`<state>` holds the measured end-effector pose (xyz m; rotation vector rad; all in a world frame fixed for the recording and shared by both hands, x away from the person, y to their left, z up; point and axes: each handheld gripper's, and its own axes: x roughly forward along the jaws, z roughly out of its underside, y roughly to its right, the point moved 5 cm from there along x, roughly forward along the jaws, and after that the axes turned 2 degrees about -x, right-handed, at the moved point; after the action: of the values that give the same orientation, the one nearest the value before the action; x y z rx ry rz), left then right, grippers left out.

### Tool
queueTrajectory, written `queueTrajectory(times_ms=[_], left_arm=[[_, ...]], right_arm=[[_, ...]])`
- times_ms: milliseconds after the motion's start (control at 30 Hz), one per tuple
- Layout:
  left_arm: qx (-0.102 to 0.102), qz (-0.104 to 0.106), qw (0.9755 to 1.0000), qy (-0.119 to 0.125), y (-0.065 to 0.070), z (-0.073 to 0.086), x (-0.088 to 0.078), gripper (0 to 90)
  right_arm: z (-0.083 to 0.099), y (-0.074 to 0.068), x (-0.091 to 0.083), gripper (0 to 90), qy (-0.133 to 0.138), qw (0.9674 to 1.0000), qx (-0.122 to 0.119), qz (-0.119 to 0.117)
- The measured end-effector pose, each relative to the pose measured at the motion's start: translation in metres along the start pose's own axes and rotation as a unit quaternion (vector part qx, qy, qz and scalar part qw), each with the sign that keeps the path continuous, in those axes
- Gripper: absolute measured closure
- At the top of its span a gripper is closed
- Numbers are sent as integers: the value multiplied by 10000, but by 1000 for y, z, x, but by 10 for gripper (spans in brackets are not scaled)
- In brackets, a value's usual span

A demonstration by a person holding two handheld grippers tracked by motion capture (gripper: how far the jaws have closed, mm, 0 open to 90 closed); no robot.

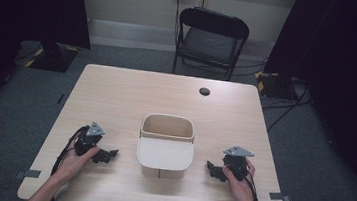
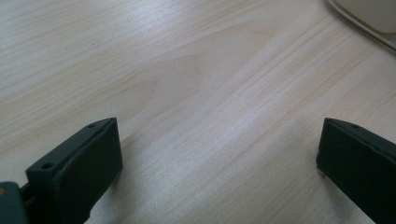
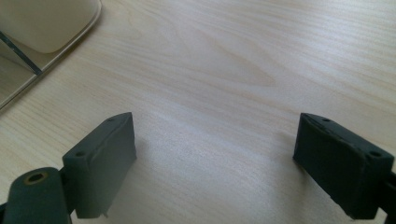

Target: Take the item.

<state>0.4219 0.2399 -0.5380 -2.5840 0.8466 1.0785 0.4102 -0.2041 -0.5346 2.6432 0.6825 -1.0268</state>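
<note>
High view shows a beige plastic bin with a half lid, standing in the middle of the bench between both grippers. It looks light, stiff and a bit smooth; I would take it by the thin rim. Left gripper and right gripper rest on the wood, jaws wide apart and holding nothing. Behind stands a black folding chair.
</note>
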Motion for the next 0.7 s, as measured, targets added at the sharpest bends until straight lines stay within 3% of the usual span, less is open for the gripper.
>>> queueTrajectory(times_ms=[567,700], left_arm=[[6,3,10000,-6,0,0,0,0],[12,2,10000,-11,0,0,0,0]], right_arm=[[-1,2,-1,149,38,9998,175,70],[-4,4,-7,148,178,9995,252,79]])
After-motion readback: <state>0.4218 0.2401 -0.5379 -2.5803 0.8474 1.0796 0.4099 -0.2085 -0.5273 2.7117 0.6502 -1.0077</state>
